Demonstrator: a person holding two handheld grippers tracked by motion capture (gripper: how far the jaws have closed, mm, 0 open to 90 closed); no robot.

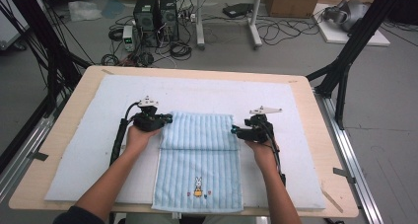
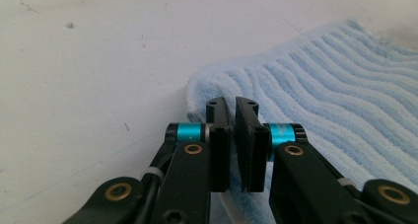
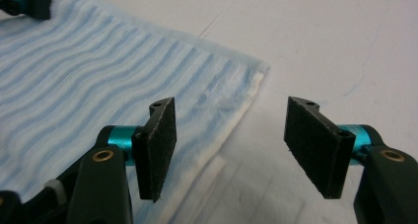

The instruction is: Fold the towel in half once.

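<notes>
Table (image 1: 59, 150) with pale blue mat (image 1: 98, 135); striped blue towel (image 1: 199, 160) lies on mat centre, long axis running toward person, far end folded back over itself. Left gripper (image 2: 231, 116) at fold's left edge, jaws pinched tight on towel edge. Right gripper (image 3: 229, 135) at fold's right edge, jaws standing well apart, holding nothing; towel corner lies under its left pad (image 3: 157, 145), edge between jaws. Judgement: right must close on that edge next.

The towel (image 1: 198, 160) lies on the mat (image 1: 88, 150), which lies on the table (image 1: 66, 116), its far end folded back. The left gripper (image 1: 166, 119) sits at the fold's 9 o'clock, the right gripper (image 1: 233, 130) at 3 o'clock.
</notes>
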